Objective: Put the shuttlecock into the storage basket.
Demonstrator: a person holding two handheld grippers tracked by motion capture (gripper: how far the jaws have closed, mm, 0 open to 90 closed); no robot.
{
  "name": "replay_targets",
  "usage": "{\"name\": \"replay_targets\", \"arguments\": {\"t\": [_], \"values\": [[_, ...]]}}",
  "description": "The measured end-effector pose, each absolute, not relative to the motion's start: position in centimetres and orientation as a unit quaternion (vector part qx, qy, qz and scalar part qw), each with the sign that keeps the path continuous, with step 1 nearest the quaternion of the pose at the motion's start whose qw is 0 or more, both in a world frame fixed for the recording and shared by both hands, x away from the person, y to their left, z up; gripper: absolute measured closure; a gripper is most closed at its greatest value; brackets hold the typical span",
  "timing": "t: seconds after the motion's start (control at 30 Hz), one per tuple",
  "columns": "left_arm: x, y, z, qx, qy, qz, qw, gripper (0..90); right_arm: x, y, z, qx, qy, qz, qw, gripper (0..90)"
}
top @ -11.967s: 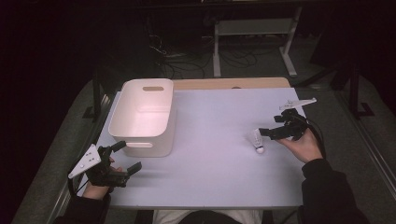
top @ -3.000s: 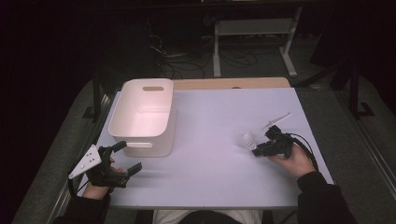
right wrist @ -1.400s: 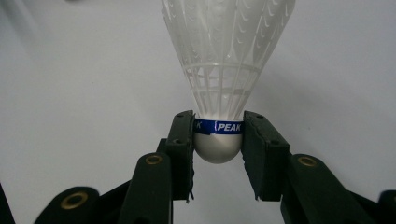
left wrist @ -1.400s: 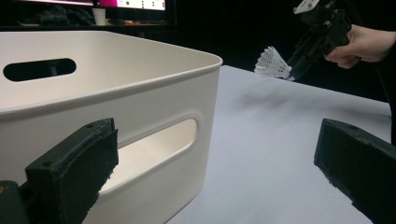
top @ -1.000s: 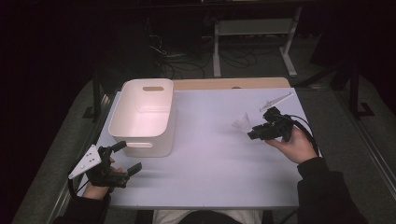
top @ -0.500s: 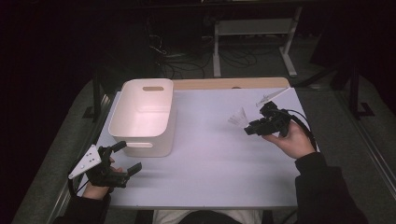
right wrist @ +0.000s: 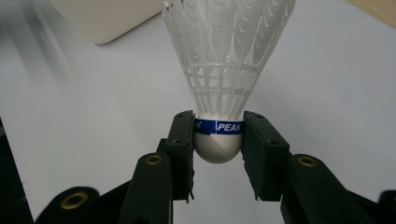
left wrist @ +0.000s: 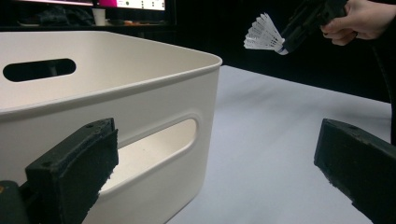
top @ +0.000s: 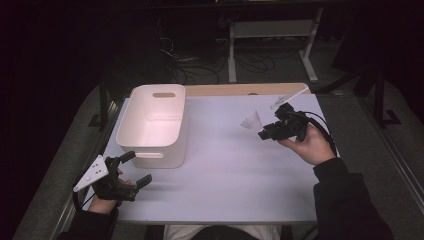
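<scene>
A white shuttlecock with a blue band on its cork is clamped between the jaws of my right gripper, feathers pointing away from the hand. In the high view the right gripper holds the shuttlecock in the air over the right half of the table, pointing left toward the white bin. My left gripper rests near the table's front left corner, open and empty, just in front of the bin. From the left gripper view the bin wall is close and the shuttlecock hangs far off at the upper right.
The pale table top stretches between the bin and the right hand. A wooden strip runs along the far edge. Behind the table are a metal frame and cables on a dark floor.
The right hand has lifted the shuttlecock a little higher and carried it slightly left and farther back over the table. The left gripper has stayed where it was.
</scene>
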State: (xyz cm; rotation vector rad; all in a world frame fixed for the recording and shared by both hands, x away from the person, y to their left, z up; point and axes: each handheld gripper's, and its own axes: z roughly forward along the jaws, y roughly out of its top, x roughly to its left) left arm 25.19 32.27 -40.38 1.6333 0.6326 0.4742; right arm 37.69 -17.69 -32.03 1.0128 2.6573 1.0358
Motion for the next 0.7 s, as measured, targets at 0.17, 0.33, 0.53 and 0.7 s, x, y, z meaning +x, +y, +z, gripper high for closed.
{"name": "replay_targets", "arguments": {"t": [0.17,0.33,0.53,0.7], "values": [[25.2,32.3,-40.4,0.709,0.274,0.206,0.616,0.0,37.8,-17.6,-31.5,0.332,0.876,0.345,0.06,63.9],[25.2,32.3,-40.4,0.709,0.274,0.206,0.616,0.0,38.0,-17.3,-30.9,0.329,0.877,0.346,0.062,63.9],[25.2,32.3,-40.4,0.709,0.274,0.206,0.616,0.0,38.4,-16.5,-30.1,0.321,0.879,0.347,0.064,63.9],[25.2,32.3,-40.4,0.709,0.274,0.205,0.616,0.0,38.5,-16.0,-29.5,0.315,0.881,0.348,0.065,63.9]]}}
